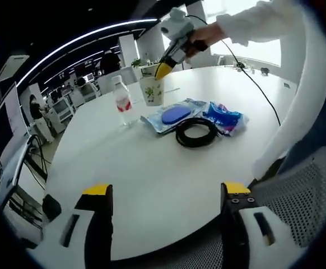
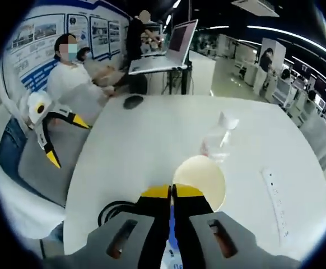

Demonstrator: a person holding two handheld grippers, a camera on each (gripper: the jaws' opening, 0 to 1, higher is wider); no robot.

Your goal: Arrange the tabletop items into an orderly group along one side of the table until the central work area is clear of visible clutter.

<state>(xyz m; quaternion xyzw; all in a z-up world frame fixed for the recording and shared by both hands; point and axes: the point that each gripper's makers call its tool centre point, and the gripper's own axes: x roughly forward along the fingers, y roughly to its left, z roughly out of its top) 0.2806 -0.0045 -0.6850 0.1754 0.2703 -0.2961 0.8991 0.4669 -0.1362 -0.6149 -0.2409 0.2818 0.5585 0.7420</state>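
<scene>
A white paper cup (image 1: 152, 91) with a leaf print stands at the far side of the round white table (image 1: 152, 179). My right gripper (image 1: 164, 69) comes down from above and is shut on the cup's rim. From above, the cup (image 2: 200, 180) shows its pale inside, with my right gripper (image 2: 172, 192) pinching the near rim. A clear water bottle (image 1: 123, 105) (image 2: 218, 140) stands just beside the cup. Two blue packets (image 1: 177, 116) (image 1: 225, 117) and a coiled black cable (image 1: 196, 133) (image 2: 114, 212) lie close by. My left gripper (image 1: 166, 189) (image 2: 51, 134) hangs open off the table's near edge.
A white power strip (image 2: 275, 203) lies on the table's right side, and a dark mouse (image 2: 133, 101) at its far edge. A grey mesh chair (image 1: 297, 196) stands at the near edge. A laptop (image 2: 166, 47) on a stand and seated people are beyond the table.
</scene>
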